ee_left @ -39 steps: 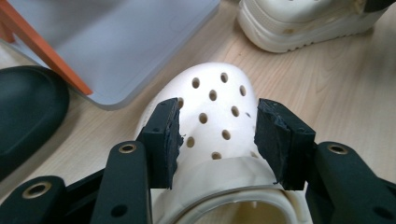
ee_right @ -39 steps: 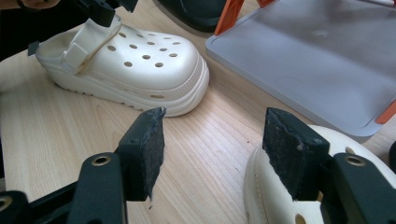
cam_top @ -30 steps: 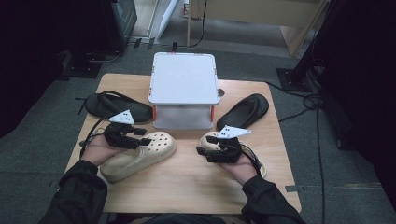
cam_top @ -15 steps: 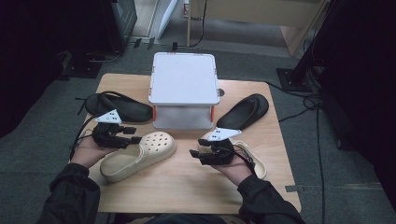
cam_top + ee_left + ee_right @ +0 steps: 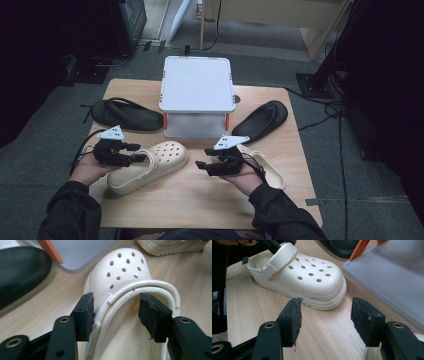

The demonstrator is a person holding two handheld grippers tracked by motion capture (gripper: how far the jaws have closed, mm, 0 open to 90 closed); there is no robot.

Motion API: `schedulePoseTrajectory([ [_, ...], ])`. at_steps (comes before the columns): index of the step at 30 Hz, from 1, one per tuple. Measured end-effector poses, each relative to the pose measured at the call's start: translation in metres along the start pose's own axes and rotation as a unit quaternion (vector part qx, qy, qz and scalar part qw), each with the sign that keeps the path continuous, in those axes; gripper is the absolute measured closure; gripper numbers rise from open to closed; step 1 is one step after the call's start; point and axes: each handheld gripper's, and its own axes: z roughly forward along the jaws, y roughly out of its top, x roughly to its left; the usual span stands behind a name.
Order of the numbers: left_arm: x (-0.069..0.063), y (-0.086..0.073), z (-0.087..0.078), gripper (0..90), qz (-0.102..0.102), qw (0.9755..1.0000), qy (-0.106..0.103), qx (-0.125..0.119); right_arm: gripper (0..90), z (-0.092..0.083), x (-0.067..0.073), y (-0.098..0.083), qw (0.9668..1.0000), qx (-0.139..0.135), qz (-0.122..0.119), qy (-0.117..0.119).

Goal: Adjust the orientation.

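- The cream clog (image 5: pixel 150 163) lies on its sole at the near left of the wooden table (image 5: pixel 200 200), toe pointing toward the white lidded storage box (image 5: pixel 197 85) in the middle, heel toward the person's left hand.
- The left gripper (image 5: pixel 134 152) sits at the clog's heel end. In the left gripper view its jaws straddle the heel strap (image 5: pixel 140 288); they have just been opening and now stand wide, one pad (image 5: pixel 88 312) touching or just beside the outer side wall, the other inside the opening and not pressing. A second ago this gripper lay over the middle of the clog; it has since slid back toward the heel.
- I'd judge that a let-go, or a shift to a fresh hold: the clog is not held.
- The right gripper (image 5: pixel 202 165) hovers just right of the clog's toe, jaws spread, nothing between them.
- A second cream clog (image 5: pixel 265 167) lies behind the right hand.
- Black sandals (image 5: pixel 122 112) (image 5: pixel 260 120) flank the box.
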Motion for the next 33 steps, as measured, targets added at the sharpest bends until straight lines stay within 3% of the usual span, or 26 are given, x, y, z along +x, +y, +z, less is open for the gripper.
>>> schedulePoseTrajectory([
  [7,0.003,-0.001,0.015,46.6,0.003,0.9994,0.005,0.034,41.9,0.001,0.000,0.000,1.0000,0.005,-0.002,0.000],
  [11,0.005,0.001,0.022,54.7,0.006,0.9990,0.022,0.038,41.9,0.001,0.001,-0.001,1.0000,0.005,-0.003,-0.003],
  [18,0.002,0.005,0.021,65.6,0.015,0.9988,0.030,0.035,41.9,0.000,0.001,-0.002,0.9999,0.009,0.002,-0.005],
  [24,-0.015,0.014,0.028,72.7,0.037,0.9981,0.037,0.032,43.5,0.004,0.002,-0.004,0.9999,0.010,0.009,0.000],
  [28,-0.025,0.020,0.036,72.4,0.033,0.9984,0.034,0.030,48.9,0.014,0.007,-0.004,0.9995,0.012,0.022,0.018],
  [33,-0.028,0.021,0.039,68.9,0.016,0.9993,0.016,0.029,53.7,0.027,0.015,-0.004,0.9995,0.013,0.017,0.022],
])
